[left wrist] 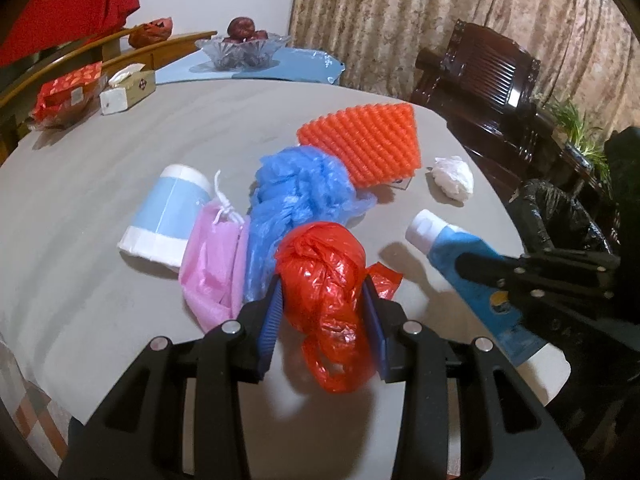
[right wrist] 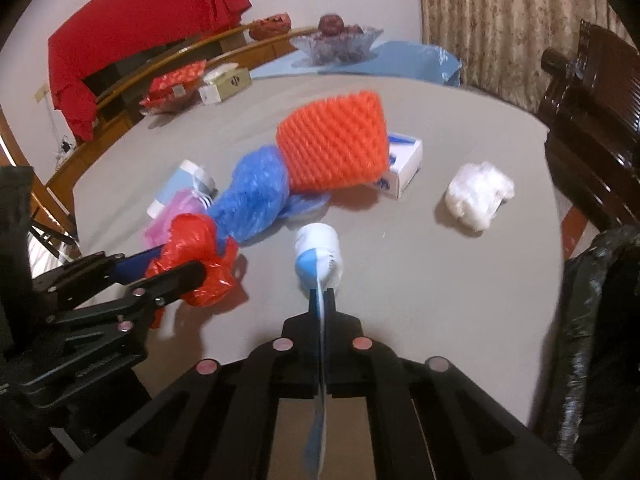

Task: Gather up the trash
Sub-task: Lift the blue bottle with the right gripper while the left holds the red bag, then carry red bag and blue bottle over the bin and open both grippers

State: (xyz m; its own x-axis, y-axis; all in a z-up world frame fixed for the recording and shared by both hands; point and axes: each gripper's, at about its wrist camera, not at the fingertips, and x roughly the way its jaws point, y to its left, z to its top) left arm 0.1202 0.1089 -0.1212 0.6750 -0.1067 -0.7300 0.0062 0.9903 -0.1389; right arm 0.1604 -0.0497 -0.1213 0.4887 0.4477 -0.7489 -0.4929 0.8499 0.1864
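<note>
My left gripper (left wrist: 322, 284) is shut on a crumpled red plastic bag (left wrist: 320, 264), held just above the grey table (left wrist: 100, 168). My right gripper (right wrist: 322, 294) is shut on the flat end of a blue-and-white tube (right wrist: 316, 252), its white cap pointing away. More trash lies beyond on the table: a blue plastic bag (left wrist: 296, 196), a pink drawstring bag (left wrist: 216, 264), an orange foam net (left wrist: 364, 144), a white crumpled wad (left wrist: 452, 178), a light-blue paper cup (left wrist: 168, 212) on its side and a small white box (right wrist: 404, 164).
A black bin bag (right wrist: 592, 320) hangs open off the table's right edge. At the far side stand a tissue box (left wrist: 128, 90), a red packet (left wrist: 68, 92) and a glass fruit bowl (left wrist: 244, 50). A dark wooden chair (left wrist: 488, 76) is at the right.
</note>
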